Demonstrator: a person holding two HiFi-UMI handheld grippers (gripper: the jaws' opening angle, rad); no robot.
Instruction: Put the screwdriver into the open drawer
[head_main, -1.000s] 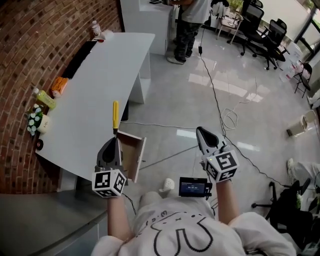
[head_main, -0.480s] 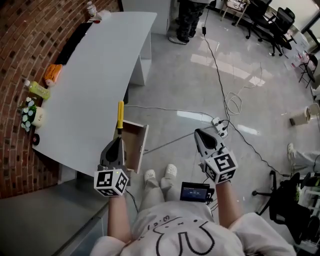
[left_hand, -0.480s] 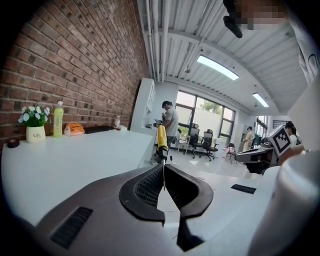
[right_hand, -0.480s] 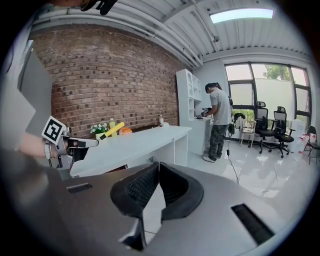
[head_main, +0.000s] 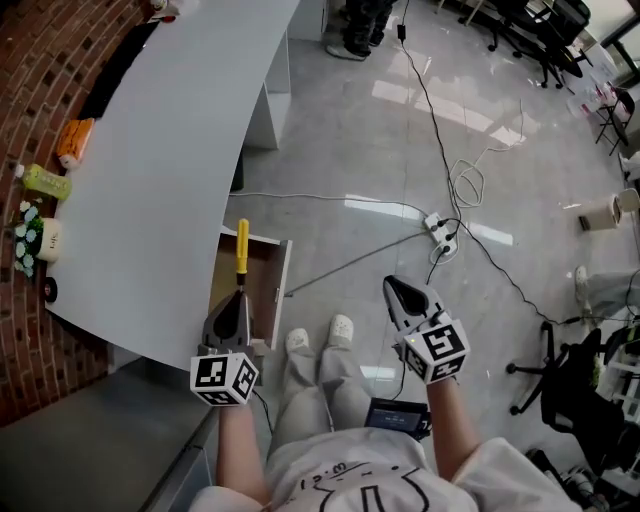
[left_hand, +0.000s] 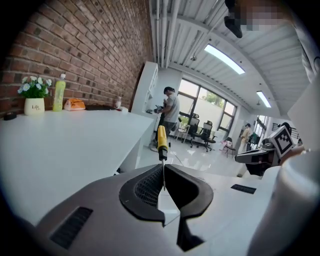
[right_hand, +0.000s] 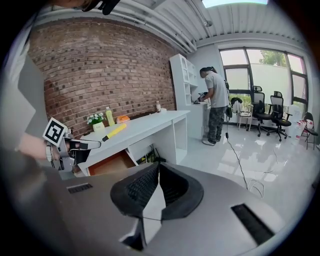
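Observation:
My left gripper (head_main: 237, 299) is shut on the thin metal shaft of a screwdriver (head_main: 241, 246) with a yellow handle. The handle sticks out past the jaws, over the open wooden drawer (head_main: 268, 283) under the white table's (head_main: 150, 170) near edge. In the left gripper view the screwdriver (left_hand: 161, 141) stands up from the closed jaws of the left gripper (left_hand: 163, 169). My right gripper (head_main: 391, 287) hangs over the floor to the right, shut and empty. The right gripper view shows its closed jaws (right_hand: 158, 169), with the screwdriver (right_hand: 115, 131) and the drawer (right_hand: 111, 163) at the left.
A flower pot (head_main: 40, 238), a green bottle (head_main: 42, 181) and an orange thing (head_main: 75, 142) stand along the brick wall. Cables and a power strip (head_main: 439, 225) lie on the glossy floor. A person (right_hand: 215, 104) stands at the far counter, with office chairs (right_hand: 265, 116) beyond.
Both grippers have sunk lower. The screwdriver, still held, has come from the table's edge to over the open drawer. The right gripper stays shut and empty.

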